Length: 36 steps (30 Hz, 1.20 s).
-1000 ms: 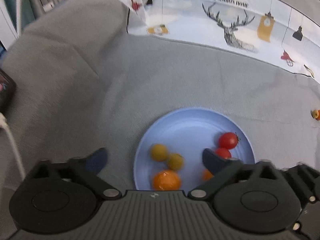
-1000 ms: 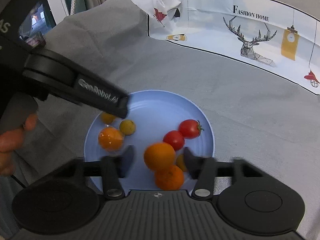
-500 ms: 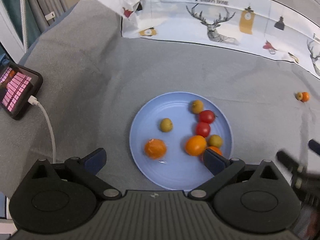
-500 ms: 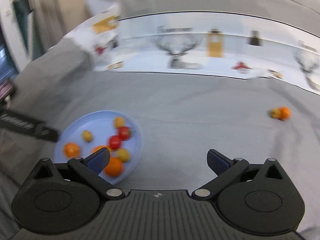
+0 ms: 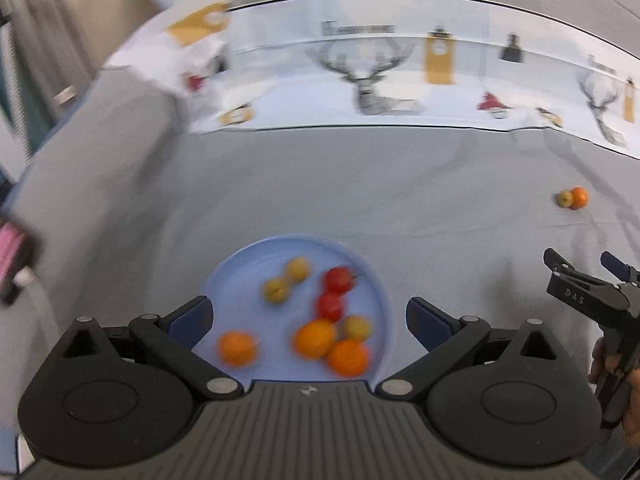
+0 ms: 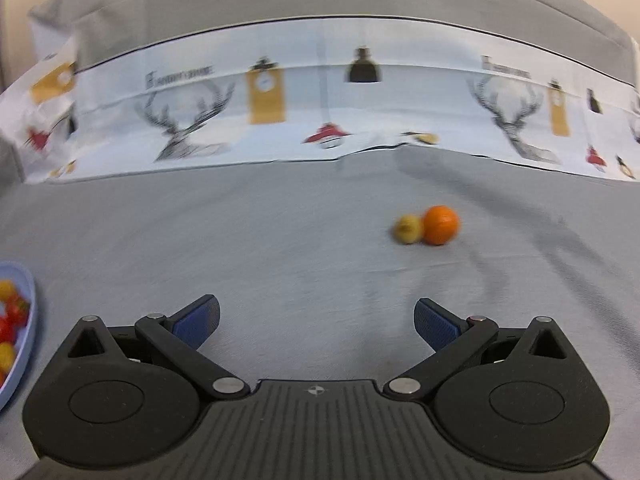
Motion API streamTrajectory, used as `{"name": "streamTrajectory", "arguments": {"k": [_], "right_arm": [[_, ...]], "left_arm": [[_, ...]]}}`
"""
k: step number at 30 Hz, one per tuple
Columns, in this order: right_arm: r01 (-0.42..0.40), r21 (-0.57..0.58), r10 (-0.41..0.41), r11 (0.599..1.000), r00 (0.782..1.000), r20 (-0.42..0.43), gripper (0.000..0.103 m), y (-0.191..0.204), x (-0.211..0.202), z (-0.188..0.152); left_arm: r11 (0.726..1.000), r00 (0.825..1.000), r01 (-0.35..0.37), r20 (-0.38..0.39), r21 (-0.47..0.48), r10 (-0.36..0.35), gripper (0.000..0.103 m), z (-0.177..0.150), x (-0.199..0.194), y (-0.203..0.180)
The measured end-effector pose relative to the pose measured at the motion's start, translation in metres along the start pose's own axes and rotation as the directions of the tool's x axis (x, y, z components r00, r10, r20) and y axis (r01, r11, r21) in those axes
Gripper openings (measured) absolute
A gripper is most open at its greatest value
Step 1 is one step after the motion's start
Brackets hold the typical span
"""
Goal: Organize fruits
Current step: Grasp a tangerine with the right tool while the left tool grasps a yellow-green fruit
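A light blue plate [image 5: 240, 256] lies on the grey cloth and holds several fruits: oranges [image 5: 347, 357], red tomatoes [image 5: 338, 279] and small yellow fruits [image 5: 275, 291]. My left gripper [image 5: 307, 320] hovers open above the plate's near side, nothing between its fingers. Far to the right a loose orange [image 6: 440, 225] and a small yellow fruit [image 6: 408, 229] sit touching on the cloth. My right gripper [image 6: 316, 322] is open and empty, short of that pair and a little left of it. It also shows in the left wrist view as the right gripper [image 5: 582, 268], held by a hand.
A white printed cloth with deer and lamps [image 6: 320, 100] runs along the back, with a grey cushion edge behind it. The plate's rim [image 6: 28, 320] shows at the left edge of the right wrist view. A phone [image 5: 16, 256] lies at the far left.
The right gripper opened, left an orange on the plate and swung right toward the loose pair. The left gripper drew back and rose, staying open.
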State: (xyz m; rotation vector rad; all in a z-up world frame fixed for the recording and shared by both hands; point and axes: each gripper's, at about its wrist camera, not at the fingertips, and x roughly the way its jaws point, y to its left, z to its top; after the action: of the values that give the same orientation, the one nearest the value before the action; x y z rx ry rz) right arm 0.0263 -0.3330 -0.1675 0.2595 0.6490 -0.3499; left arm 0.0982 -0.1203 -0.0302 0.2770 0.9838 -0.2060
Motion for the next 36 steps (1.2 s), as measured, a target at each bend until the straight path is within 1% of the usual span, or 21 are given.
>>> {"name": "streamTrajectory", "arguments": {"k": [2,4,6,9,12,14,16,18,20,21,24,26,29,30,31,32,33,34,35,36], "right_arm": [[0.032,0.021,-0.032,0.999,0.999,0.022,0.102,-0.015,-0.004,0.002],[0.060,0.033,-0.061,0.998,0.998,0.032,0.102,-0.031,-0.008,0.003],[0.076,0.045,-0.078,0.996,0.996,0.036,0.102,-0.044,-0.012,0.003],[0.085,0.075,-0.088,0.994,0.995,0.037,0.102,-0.061,-0.012,0.005],[0.087,0.074,-0.090,0.993,0.995,0.040,0.102,-0.080,-0.002,0.014],[0.110,0.043,-0.112,0.993,0.993,0.042,0.102,-0.093,0.011,0.021],[0.122,0.014,-0.122,0.992,0.992,0.021,0.102,-0.110,0.028,0.027],[0.128,0.011,-0.128,0.992,0.992,-0.003,0.102,-0.129,0.043,0.029],[0.110,0.021,-0.109,0.994,0.993,-0.036,0.102,-0.146,0.055,0.030],[0.091,0.027,-0.090,0.995,0.995,-0.053,0.102,-0.154,0.061,0.029],[0.058,0.019,-0.056,0.998,0.995,-0.083,0.102,-0.165,0.074,0.027],[0.051,0.010,-0.050,0.999,0.995,-0.091,0.102,-0.169,0.080,0.026],[0.036,0.045,-0.032,0.998,0.995,-0.095,0.102,-0.176,0.087,0.024],[0.033,0.043,-0.029,0.999,0.995,-0.092,0.102,-0.177,0.088,0.024],[0.025,0.039,-0.022,0.999,0.996,-0.083,0.102,-0.177,0.089,0.024],[0.014,0.032,-0.011,0.999,0.997,-0.080,0.102,-0.176,0.090,0.025],[0.005,0.026,-0.003,1.000,0.997,-0.078,0.102,-0.175,0.092,0.026],[-0.009,0.014,0.010,1.000,0.997,-0.074,0.102,-0.173,0.094,0.027],[-0.025,0.003,0.025,1.000,0.997,-0.072,0.102,-0.171,0.096,0.028],[-0.037,-0.004,0.037,0.999,0.997,-0.073,0.102,-0.169,0.098,0.030]], "left_arm": [[0.999,1.000,0.031,0.006,0.027,-0.031,0.103,0.010,0.012,-0.026],[0.996,0.998,0.067,0.008,0.055,-0.067,0.103,0.021,0.022,-0.054],[0.993,0.996,0.088,0.012,0.082,-0.089,0.103,0.028,0.030,-0.079],[0.984,0.992,0.116,0.036,0.133,-0.122,0.103,0.038,0.045,-0.117],[0.970,0.985,0.164,0.028,0.178,-0.172,0.103,0.049,0.069,-0.154],[0.955,0.978,0.202,0.011,0.216,-0.209,0.103,0.058,0.086,-0.179],[0.935,0.971,0.232,-0.002,0.269,-0.241,0.103,0.067,0.104,-0.205],[0.902,0.962,0.262,-0.019,0.342,-0.273,0.103,0.077,0.124,-0.236],[0.878,0.957,0.279,-0.034,0.390,-0.289,0.102,0.085,0.144,-0.260],[0.871,0.956,0.279,-0.036,0.405,-0.290,0.102,0.089,0.152,-0.271],[0.841,0.953,0.292,-0.060,0.456,-0.298,0.102,0.100,0.177,-0.301],[0.810,0.945,0.318,-0.093,0.493,-0.315,0.100,0.104,0.190,-0.319],[0.770,0.931,0.353,-0.122,0.532,-0.344,0.089,0.105,0.201,-0.335],[0.758,0.929,0.359,-0.127,0.545,-0.349,0.073,0.105,0.203,-0.339],[0.749,0.929,0.359,-0.132,0.557,-0.346,0.068,0.106,0.206,-0.341],[0.747,0.924,0.366,-0.123,0.555,-0.362,0.060,0.107,0.206,-0.340],[0.742,0.920,0.374,-0.119,0.557,-0.374,0.041,0.108,0.206,-0.338],[0.740,0.920,0.373,-0.118,0.560,-0.375,0.029,0.110,0.206,-0.334],[0.740,0.919,0.376,-0.122,0.557,-0.375,0.027,0.112,0.208,-0.329],[0.746,0.919,0.380,-0.127,0.548,-0.374,0.027,0.115,0.210,-0.323]]}}
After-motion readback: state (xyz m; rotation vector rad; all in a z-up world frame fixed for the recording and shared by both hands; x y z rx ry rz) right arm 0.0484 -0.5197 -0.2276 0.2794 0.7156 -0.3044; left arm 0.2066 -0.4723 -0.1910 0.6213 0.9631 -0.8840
